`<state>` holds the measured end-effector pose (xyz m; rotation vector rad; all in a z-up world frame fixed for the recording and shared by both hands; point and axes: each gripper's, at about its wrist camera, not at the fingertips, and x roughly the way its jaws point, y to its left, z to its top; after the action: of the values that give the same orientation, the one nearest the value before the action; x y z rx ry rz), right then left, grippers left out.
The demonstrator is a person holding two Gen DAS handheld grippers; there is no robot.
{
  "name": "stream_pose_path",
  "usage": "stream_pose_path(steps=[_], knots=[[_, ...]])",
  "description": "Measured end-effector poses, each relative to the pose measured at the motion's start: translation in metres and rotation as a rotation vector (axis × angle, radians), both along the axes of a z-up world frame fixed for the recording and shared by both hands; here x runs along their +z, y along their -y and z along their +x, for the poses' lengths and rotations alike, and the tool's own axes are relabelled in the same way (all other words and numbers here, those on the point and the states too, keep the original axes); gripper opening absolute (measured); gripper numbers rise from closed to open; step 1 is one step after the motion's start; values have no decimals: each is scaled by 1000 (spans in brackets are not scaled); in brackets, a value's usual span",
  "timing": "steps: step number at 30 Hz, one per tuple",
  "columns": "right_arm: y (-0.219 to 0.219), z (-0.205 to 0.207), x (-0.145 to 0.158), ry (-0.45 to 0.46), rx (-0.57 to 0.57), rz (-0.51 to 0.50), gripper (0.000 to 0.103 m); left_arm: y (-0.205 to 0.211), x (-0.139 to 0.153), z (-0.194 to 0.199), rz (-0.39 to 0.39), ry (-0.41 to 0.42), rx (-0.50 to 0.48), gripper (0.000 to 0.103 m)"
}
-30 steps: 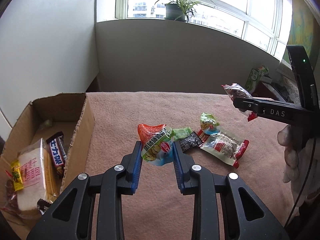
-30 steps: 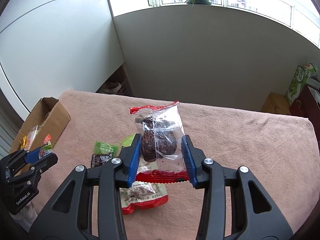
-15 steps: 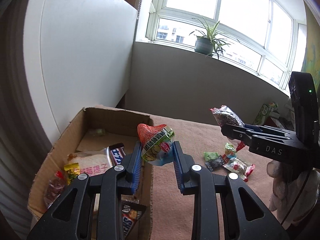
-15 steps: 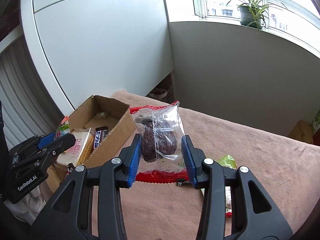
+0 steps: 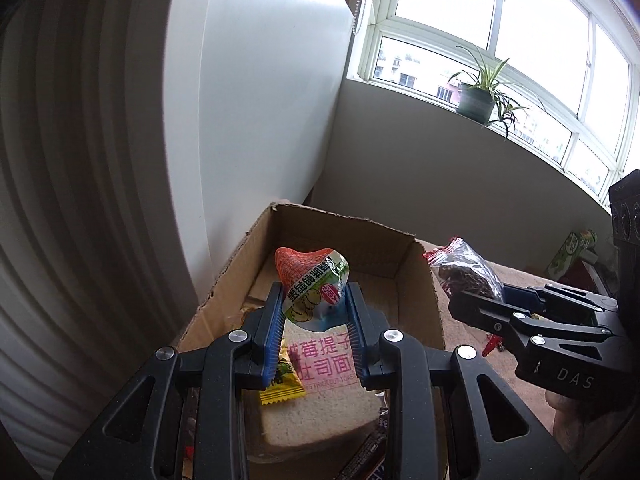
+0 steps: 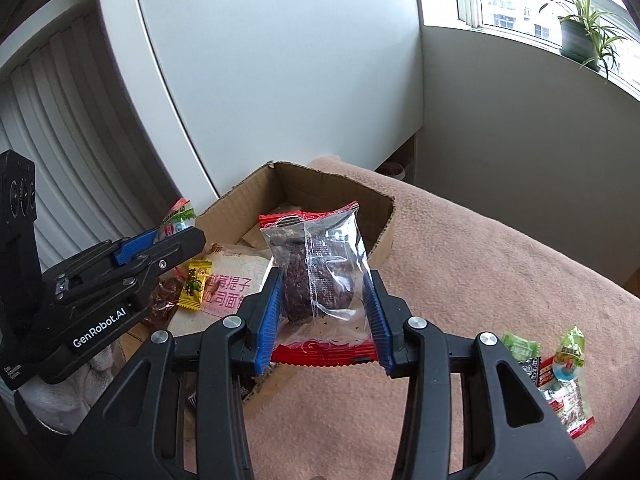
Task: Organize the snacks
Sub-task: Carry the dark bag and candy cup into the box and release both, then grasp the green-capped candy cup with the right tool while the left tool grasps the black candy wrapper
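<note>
Only the R wrist view shows loose snacks on the pink cloth (image 6: 460, 264) at far right: approx 4 small packets (image 6: 560, 364). L view shows more of the window plant (image 5: 478, 98).

Left gripper (image 5: 314, 312) tilts down over the cardboard box (image 5: 424, 280), jaws pinching 1 orange-green snack pouch (image 5: 310, 284). Right gripper (image 6: 324, 300), just right of the box, pinches 1 clear bag of dark snacks (image 6: 316, 268).

In box: 1 wrapped toast loaf (image 5: 320, 400), 1 yellow candy (image 5: 284, 380), others partly hidden.
</note>
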<state>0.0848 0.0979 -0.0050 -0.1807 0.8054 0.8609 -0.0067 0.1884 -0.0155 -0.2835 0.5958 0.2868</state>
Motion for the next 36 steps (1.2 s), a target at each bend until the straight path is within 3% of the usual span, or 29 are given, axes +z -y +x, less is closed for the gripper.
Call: stream_pose_path(steps=[4, 8, 12, 26, 36], knots=[[-14, -4, -6, 7, 18, -24, 43, -5, 0, -2, -6, -1, 18, 35], [-17, -11, -8, 30, 33, -26, 70, -12, -1, -2, -29, -3, 32, 51], [-13, -13, -2, 51, 27, -15, 77, -13, 2, -6, -37, 14, 46, 51], [44, 3, 11, 67, -62, 0, 77, 5, 13, 0, -50, 55, -4, 51], [137, 53, 6, 12, -264, 32, 77, 64, 19, 20, -29, 67, -156, 51]])
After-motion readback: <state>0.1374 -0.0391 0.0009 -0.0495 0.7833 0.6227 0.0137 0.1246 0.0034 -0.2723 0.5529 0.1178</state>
